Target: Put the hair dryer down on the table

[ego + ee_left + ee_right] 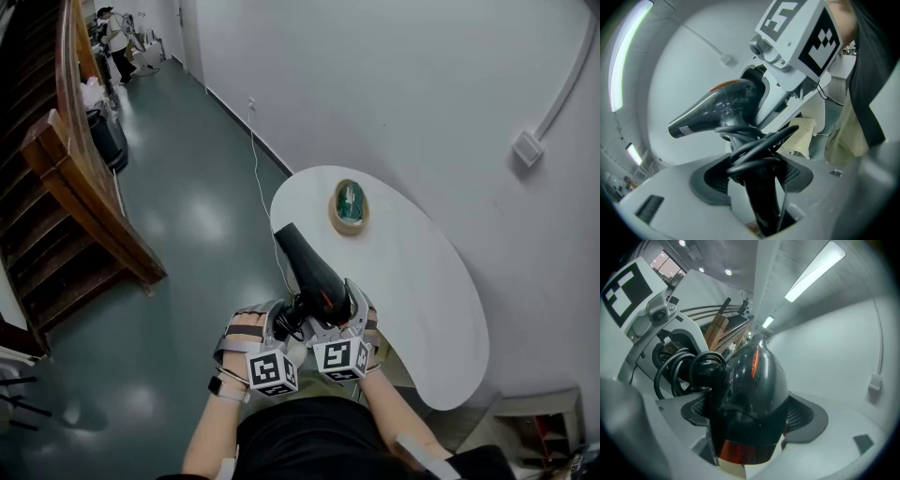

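Both arms are tucked in close to the body, left hand point(242, 336) and right hand point(377, 339) side by side. The left tool point(284, 321) point(754, 174) is spread wide round the handle of the dryer point(314, 272) point(717, 108) point(751, 394), where the black cord point(757, 146) point(677, 369) is coiled. The right tool point(352, 302) point(750, 416) clamps its rounded rear end. So the dryer hangs between both tools over the near left edge of the white counter point(427, 291), nozzle aimed away and leftward. It's glossy black with an orange stripe. Farther along the counter lies a tan tape roll point(348, 206) with something green inside. Beyond, by the wooden stairs point(70, 220), stands a black bin point(105, 139)
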{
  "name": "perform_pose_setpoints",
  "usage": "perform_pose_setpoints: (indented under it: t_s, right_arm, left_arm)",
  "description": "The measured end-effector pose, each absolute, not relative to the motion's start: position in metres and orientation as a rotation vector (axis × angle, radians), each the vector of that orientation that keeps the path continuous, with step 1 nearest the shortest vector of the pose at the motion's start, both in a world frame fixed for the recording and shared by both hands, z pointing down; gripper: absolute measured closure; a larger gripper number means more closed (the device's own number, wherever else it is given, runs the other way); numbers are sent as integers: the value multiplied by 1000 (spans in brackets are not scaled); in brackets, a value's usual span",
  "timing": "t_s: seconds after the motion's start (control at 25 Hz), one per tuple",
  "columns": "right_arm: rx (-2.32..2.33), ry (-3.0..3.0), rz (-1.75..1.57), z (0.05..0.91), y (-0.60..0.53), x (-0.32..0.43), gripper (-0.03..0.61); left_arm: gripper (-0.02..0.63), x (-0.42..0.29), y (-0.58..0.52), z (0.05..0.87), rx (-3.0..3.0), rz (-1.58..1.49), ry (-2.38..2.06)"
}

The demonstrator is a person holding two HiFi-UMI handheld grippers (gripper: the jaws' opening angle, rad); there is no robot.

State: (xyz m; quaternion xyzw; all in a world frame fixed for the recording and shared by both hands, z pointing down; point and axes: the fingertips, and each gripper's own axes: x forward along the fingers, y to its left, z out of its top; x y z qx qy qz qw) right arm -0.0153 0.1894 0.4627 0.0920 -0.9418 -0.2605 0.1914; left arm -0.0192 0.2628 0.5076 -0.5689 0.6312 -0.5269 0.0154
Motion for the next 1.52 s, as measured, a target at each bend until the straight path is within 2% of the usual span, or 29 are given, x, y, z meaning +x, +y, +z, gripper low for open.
perform_pose_setpoints:
  t_s: [0.32,0.56,1.04,1.52]
  right_arm:
    - [305,-2651,-706,455,105,-103,149]
    - [405,-2632,-689,447,47,-119,149]
    - [743,-2499,-474,479,-52,-31,149]
    - [1030,-2311,-222,526,-91,59,149]
  left_arm:
    - [330,-110,178,502,-1780,-1654,1903]
    - [330,-132,119,493,-1815,-1633,1812]
    - [330,-64,17,519,-2012,-1614,1401]
    - [330,8,-31,562,-2187,-1576,967]
